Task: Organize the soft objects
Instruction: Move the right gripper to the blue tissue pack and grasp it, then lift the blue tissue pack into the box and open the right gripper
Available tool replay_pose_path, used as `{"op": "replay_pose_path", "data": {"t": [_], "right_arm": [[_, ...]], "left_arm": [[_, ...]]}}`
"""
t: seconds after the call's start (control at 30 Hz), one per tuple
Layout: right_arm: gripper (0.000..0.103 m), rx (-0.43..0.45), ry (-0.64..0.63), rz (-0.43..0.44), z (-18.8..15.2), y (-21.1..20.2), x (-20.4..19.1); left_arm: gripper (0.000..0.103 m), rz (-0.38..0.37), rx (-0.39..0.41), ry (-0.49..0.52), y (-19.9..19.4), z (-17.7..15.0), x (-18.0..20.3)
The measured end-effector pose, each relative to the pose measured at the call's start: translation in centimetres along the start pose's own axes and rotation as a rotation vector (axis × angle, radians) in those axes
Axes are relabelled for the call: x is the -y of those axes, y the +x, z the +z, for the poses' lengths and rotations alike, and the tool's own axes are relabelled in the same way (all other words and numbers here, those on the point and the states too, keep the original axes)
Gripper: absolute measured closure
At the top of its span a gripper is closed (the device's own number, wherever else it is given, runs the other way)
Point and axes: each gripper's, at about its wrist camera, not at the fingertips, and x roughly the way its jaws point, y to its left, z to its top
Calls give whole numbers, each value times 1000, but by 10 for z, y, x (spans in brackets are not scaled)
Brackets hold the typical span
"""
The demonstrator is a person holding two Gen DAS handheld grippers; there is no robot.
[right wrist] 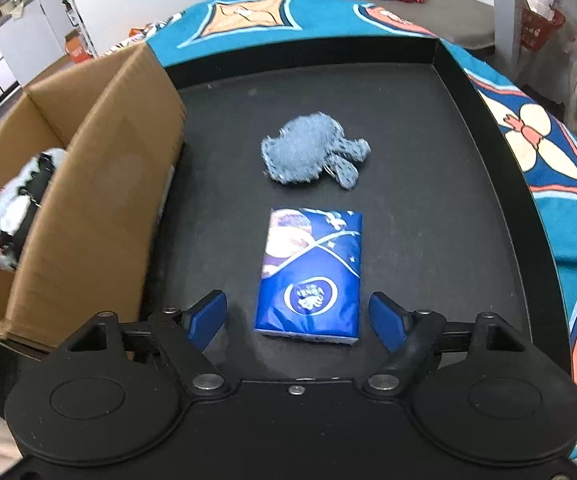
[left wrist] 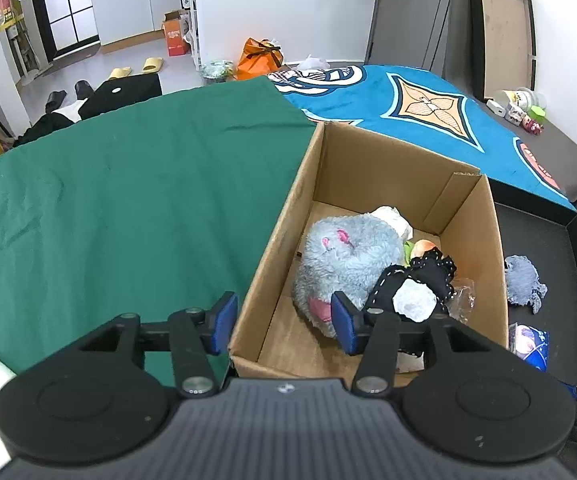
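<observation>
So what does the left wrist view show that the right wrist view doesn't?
Only the left wrist view: the green cloth, the box's floor, the grey plush's pink ear and mouth, and the open left gripper straddling the box wall.

Only the right wrist view: the whole tissue pack on the black tray, with the open right gripper around its near end.

Both: the cardboard box, grey plush, and small blue-grey toy.

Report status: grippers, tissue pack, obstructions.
Left gripper open, empty, over cardboard box edge. Right gripper open, straddling tissue pack on black tray. Nothing in the way.
</observation>
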Motion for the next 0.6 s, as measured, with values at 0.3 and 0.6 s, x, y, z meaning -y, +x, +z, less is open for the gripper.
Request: {"op": "replay_pose_path", "data": {"t": [0.3, 0.6], "right_arm": [[52, 18, -60, -69, -6, 1, 4], [52, 33, 0, -49, -3, -14, 29]], "left_arm": [[50, 28, 3, 23, 0, -1, 8], [50, 29, 12, 32, -1, -1, 10]]}}
